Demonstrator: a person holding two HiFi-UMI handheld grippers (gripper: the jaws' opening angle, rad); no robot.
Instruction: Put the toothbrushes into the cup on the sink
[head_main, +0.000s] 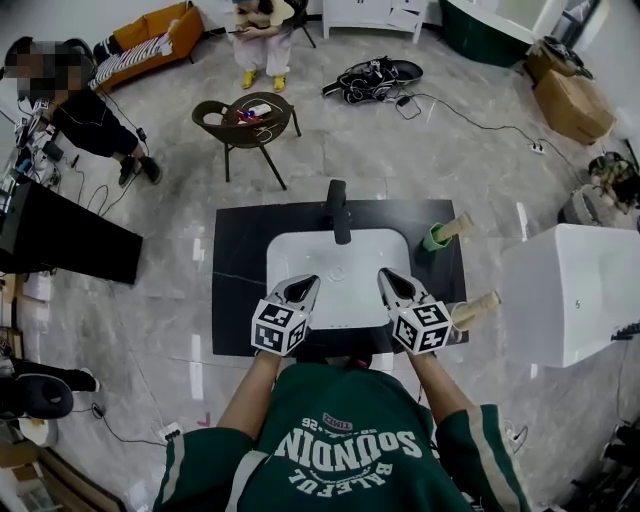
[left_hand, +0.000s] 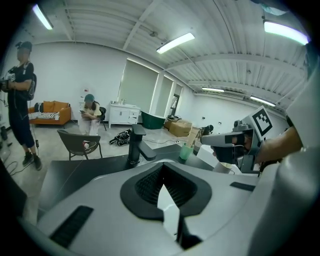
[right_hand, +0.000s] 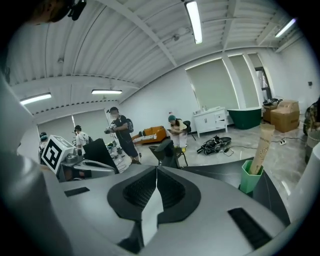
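Toothbrush (head_main: 476, 309) lies at the right gripper's (head_main: 391, 281) 3 o'clock in the head view, its twin (head_main: 458, 227) in the green cup (head_main: 434, 240) at 1 o'clock; left gripper view shows the left gripper (left_hand: 163, 172) pinched together, empty; right gripper view likewise, so the right should open wide before reaching.

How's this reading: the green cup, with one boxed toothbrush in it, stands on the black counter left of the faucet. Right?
Not quite. The green cup, with one boxed toothbrush in it, stands on the black counter right of the faucet, not left of it. The head view shows this.
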